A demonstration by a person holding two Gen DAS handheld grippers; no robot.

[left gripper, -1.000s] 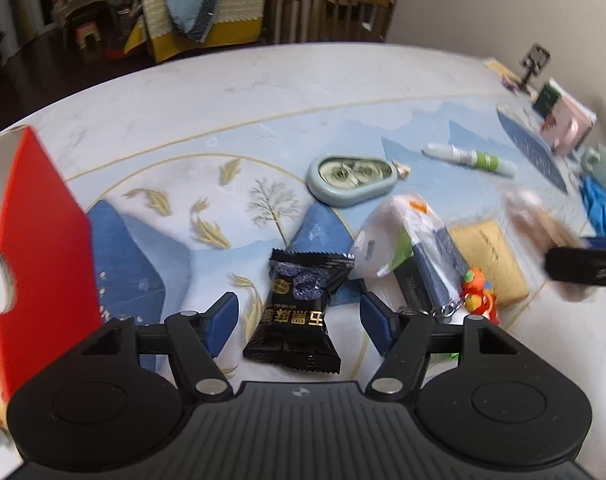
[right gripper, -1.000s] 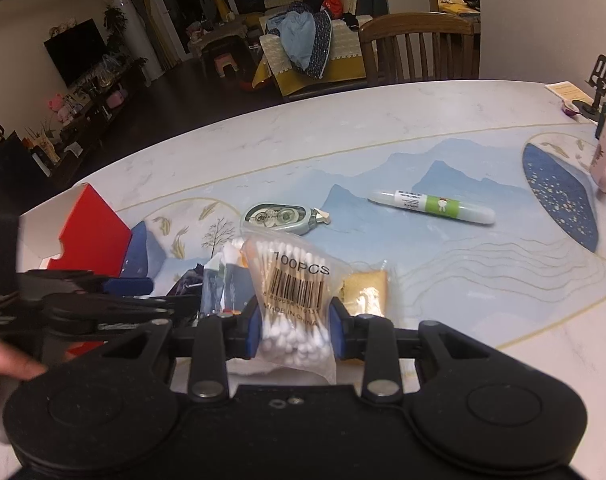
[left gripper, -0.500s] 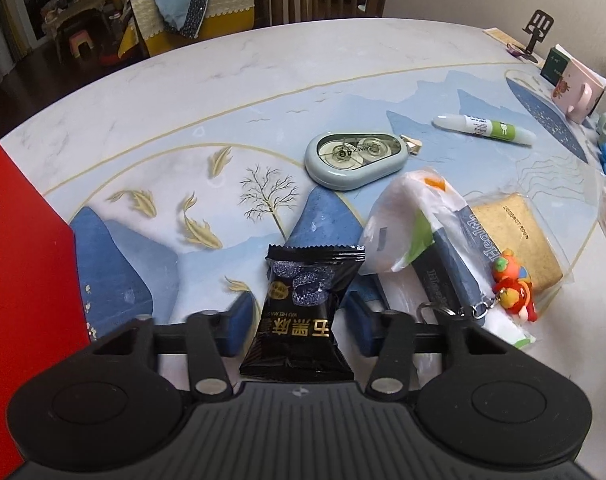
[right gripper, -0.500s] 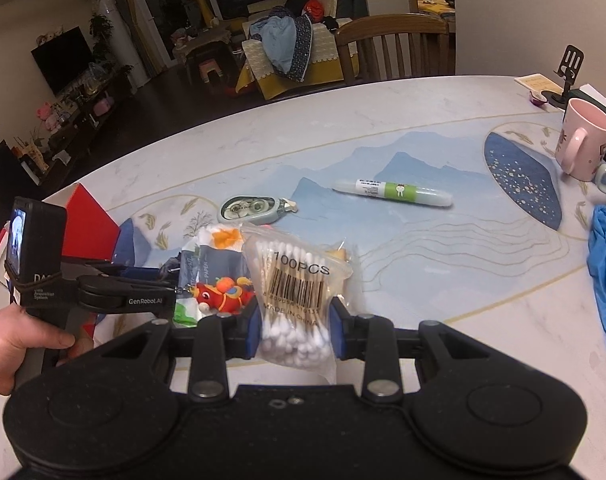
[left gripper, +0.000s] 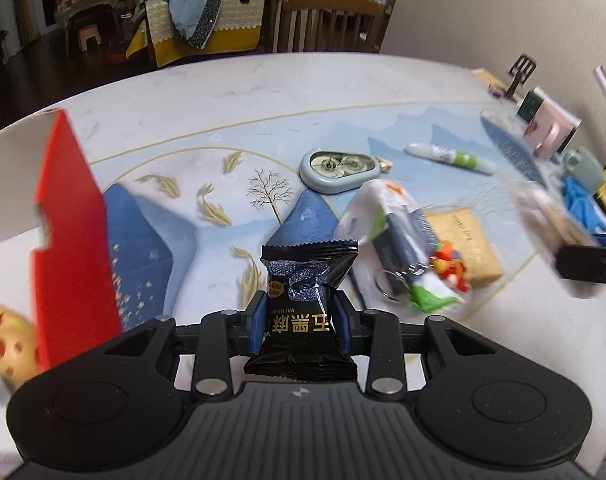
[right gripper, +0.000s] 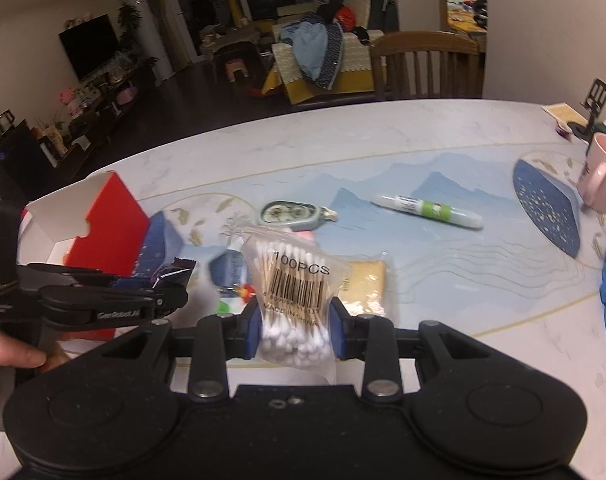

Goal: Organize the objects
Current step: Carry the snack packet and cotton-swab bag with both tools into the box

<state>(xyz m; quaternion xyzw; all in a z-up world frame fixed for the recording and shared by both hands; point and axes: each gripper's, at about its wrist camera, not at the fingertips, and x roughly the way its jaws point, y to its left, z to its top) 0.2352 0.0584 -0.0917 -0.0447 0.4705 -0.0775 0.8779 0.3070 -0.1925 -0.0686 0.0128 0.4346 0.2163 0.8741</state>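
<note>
The left hand-held gripper [left gripper: 299, 326] has just finished closing: a second ago its blue pads stood wide on either side of the black snack packet [left gripper: 303, 280], half a second ago they were nearing it, and now they are pinched against its lower half. The packet stands upright between them and looks lifted clear of the tabletop [left gripper: 223, 92]. The right hand-held gripper [right gripper: 295, 326] is unchanged in grip, clamped on the bag of cotton swabs [right gripper: 293, 288], which it carries above the tabletop near the front edge. So both hands are now loaded, and the picking-up part of this step looks done. The likely destination is the red box [right gripper: 111, 220] standing open at the left edge, white inside, just beside the left hand-held gripper. Left lying mid-tabletop are the correction tape [left gripper: 337, 165], the glue pen [left gripper: 449, 157], a white packet with a keyring toy [left gripper: 399, 240] and a tan pouch [left gripper: 473, 240], so plenty of sorting remains.
</note>
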